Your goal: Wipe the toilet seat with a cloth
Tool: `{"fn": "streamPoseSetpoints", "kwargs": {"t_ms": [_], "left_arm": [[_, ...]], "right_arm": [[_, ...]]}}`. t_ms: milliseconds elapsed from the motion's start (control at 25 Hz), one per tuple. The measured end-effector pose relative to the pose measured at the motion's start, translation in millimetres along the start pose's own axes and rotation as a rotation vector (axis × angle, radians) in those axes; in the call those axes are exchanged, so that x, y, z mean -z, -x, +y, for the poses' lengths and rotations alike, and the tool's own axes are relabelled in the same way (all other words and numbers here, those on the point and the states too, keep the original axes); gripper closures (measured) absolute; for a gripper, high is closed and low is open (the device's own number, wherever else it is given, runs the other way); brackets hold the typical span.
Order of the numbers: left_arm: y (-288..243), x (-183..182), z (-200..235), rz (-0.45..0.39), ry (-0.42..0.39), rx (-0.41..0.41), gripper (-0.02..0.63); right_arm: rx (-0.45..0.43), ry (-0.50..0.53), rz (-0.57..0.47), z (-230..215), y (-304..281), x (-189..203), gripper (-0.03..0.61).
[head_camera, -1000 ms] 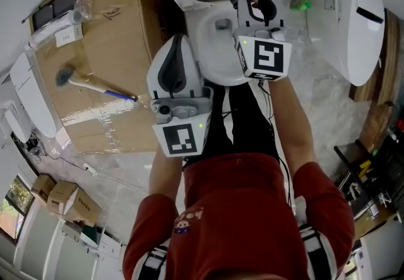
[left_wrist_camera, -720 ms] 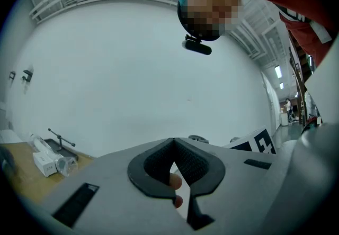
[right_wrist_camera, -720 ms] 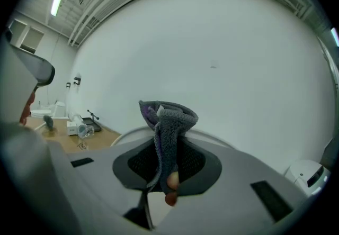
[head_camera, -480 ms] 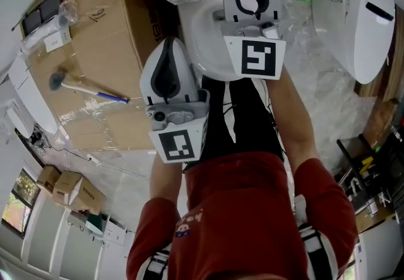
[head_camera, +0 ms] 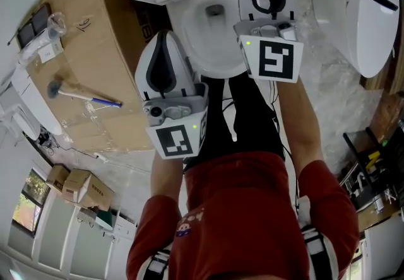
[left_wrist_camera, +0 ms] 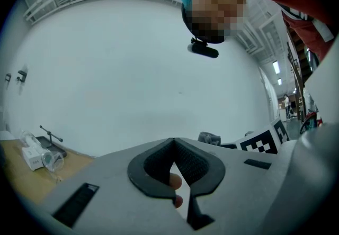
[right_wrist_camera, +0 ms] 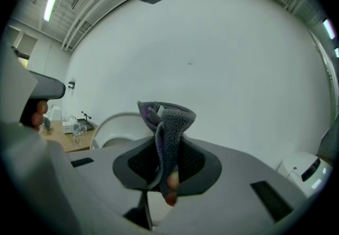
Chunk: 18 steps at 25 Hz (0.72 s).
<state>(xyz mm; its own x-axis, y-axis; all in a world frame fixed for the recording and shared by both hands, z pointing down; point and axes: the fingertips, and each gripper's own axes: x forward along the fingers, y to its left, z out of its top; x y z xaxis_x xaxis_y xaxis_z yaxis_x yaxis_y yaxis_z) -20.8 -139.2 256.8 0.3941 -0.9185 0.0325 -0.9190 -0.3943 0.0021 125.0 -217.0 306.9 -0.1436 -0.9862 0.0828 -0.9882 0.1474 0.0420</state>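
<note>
White wall is seen behind both grippers. A grey-and-purple cloth [right_wrist_camera: 169, 121] is clamped upright in the right gripper [right_wrist_camera: 167, 155], which is held over the bowl of the white toilet [head_camera: 208, 42]. The left gripper [left_wrist_camera: 172, 161] is clenched on nothing, beside the bowl's left edge.

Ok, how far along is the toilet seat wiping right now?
Done: the cloth is picked up and clamped in the right gripper. In hand: that gripper holds it over the back of the toilet, while the left gripper hangs shut and empty by its front edge. Left: the wiping itself; the cloth isn't seen pressed on anything yet.
</note>
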Motion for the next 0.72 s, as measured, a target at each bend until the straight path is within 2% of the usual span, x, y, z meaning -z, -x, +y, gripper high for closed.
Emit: {"fn": "streamPoseSetpoints", "kwargs": {"t_ms": [240,520,720], "left_arm": [[-11.4,18.1,-20.6,0.019,0.004,0.017,0.601],[-17.8,46.5,-36.1,0.027,-0.002,0.036,0.601],[-22.3,70.4,-45.0,0.040,0.015,0.039,0.601]], "right_arm": [[0.040,-0.045,0.057,-42.0,14.4,30.9,0.509],[0.087,-0.103,0.065,-66.6,27.2,59.6,0.509],[0.114,-0.054,0.111,-76.6,32.9,95.2,0.509]]}}
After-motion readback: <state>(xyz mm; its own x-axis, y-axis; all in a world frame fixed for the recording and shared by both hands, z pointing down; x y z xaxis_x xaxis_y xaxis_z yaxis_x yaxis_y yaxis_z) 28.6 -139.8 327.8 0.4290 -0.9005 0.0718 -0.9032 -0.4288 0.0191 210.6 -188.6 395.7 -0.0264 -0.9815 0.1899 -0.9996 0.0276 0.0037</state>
